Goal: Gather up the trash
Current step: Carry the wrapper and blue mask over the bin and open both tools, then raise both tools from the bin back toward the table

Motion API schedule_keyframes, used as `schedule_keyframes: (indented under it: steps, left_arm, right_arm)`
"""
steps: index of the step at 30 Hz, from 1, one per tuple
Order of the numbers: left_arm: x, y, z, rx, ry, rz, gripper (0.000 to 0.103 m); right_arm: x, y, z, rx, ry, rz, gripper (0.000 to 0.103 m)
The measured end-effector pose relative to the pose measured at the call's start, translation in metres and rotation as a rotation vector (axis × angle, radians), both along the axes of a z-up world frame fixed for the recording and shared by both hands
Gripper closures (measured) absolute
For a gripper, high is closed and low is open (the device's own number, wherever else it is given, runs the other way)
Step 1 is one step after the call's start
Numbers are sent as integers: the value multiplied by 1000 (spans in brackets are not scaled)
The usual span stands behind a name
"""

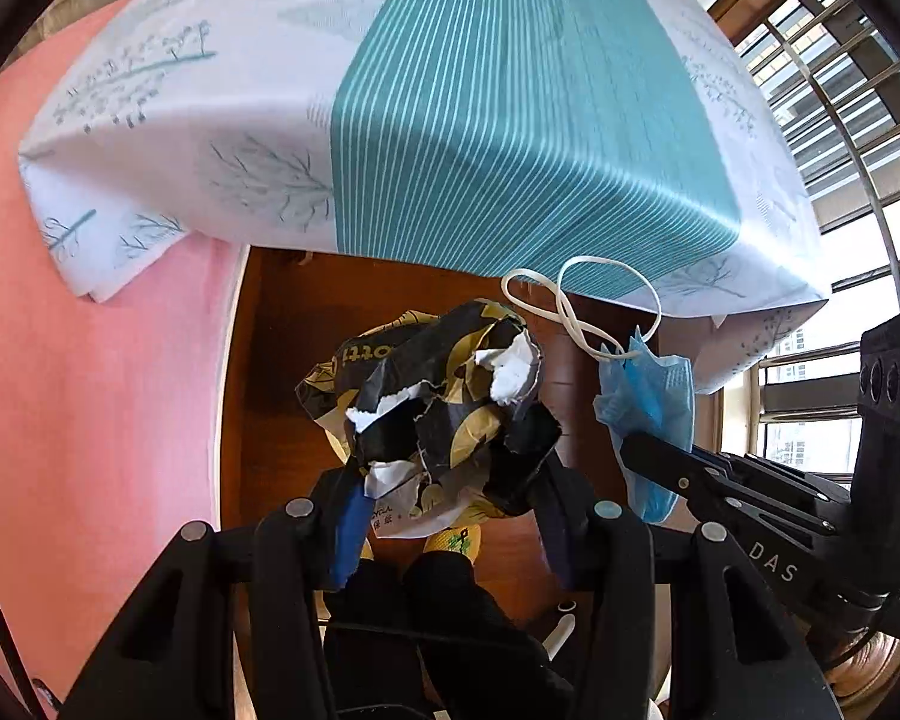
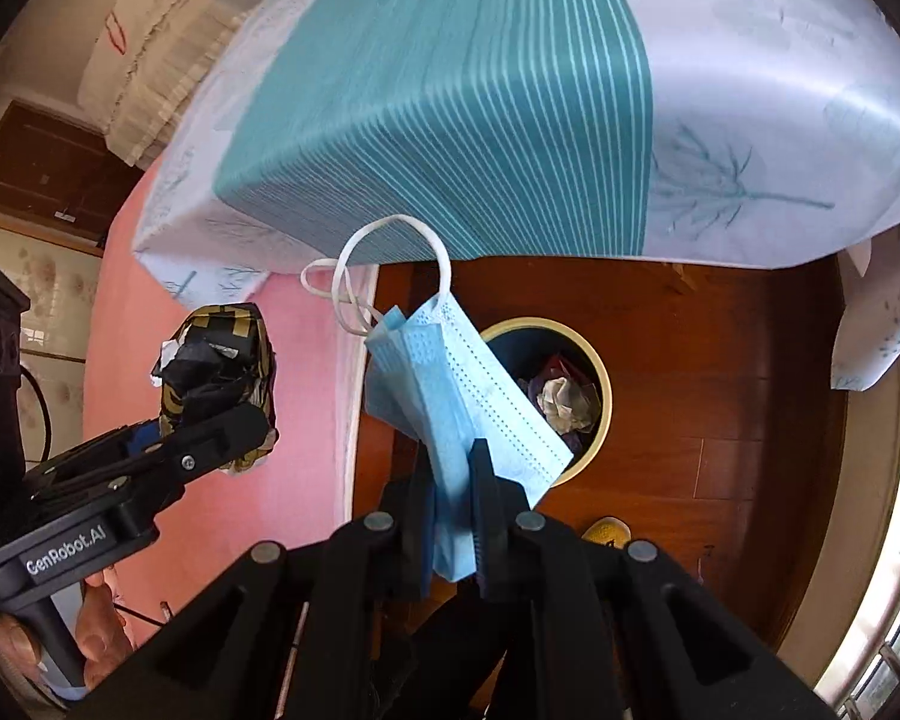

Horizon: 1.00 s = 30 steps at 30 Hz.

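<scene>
My left gripper [image 1: 447,462] is shut on a crumpled black-and-yellow paper wrapper [image 1: 444,384] and points steeply down. In the right wrist view the same wrapper [image 2: 216,360] hangs over the pink cloth, left of the bin. My right gripper [image 2: 450,462] is shut on a blue face mask [image 2: 450,378], whose white ear loops [image 2: 384,234] stick up. The mask [image 1: 654,396] also shows at the right of the left wrist view. Just behind the mask stands a round bin [image 2: 603,384] with a yellow rim, on the floor, with crumpled paper [image 2: 564,399] inside.
A table under a white and teal striped cloth [image 2: 450,90] overhangs the bin area. A pink cloth [image 1: 90,390] lies to the left. The floor [image 2: 690,360] is brown wood. A yellow shoe [image 2: 606,531] is near the bin. A barred window [image 1: 840,90] is to the right.
</scene>
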State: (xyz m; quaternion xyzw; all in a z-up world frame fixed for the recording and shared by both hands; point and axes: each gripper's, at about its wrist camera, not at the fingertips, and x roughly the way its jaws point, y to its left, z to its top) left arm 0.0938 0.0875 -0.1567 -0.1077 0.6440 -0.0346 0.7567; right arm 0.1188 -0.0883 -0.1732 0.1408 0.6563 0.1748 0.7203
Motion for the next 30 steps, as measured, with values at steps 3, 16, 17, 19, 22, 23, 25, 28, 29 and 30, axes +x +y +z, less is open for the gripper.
schedule_keyframes:
  steps: [3, 16, 17, 19, 22, 23, 25, 28, 29, 30]
  left_arm:
    - [5, 2, -58, 10, 27, -17, 57]
    - [29, 7, -267, 33, 126, -117, 46]
    - [31, 6, -275, 35, 139, -127, 40]
    - [33, 6, -288, 44, 148, -137, 30]
    - [34, 7, -296, 73, 127, -141, 11]
    - [34, 8, -297, 83, 120, -141, 11]
    - [34, 9, -298, 106, 112, -141, 11]
    - [33, 13, -290, 131, 99, -132, 11]
    - [32, 15, -288, 136, 96, -127, 11]
    - [33, 18, -284, 139, 95, -121, 11]
  right_arm:
    - [5, 5, -54, -11, 41, -46, 92]
    - [5, 13, -264, -18, 168, -248, 87]
    - [5, 14, -270, -13, 172, -259, 84]
    - [5, 14, -282, -4, 172, -279, 58]
    - [4, 12, -287, -2, 146, -311, 33]
    - [3, 13, -286, -5, 136, -316, 33]
    - [4, 12, -290, -7, 128, -318, 33]
    - [6, 13, -291, -13, 121, -318, 33]
    - [6, 13, -290, -14, 116, -319, 33]
    - [6, 14, -287, -18, 110, -320, 33]
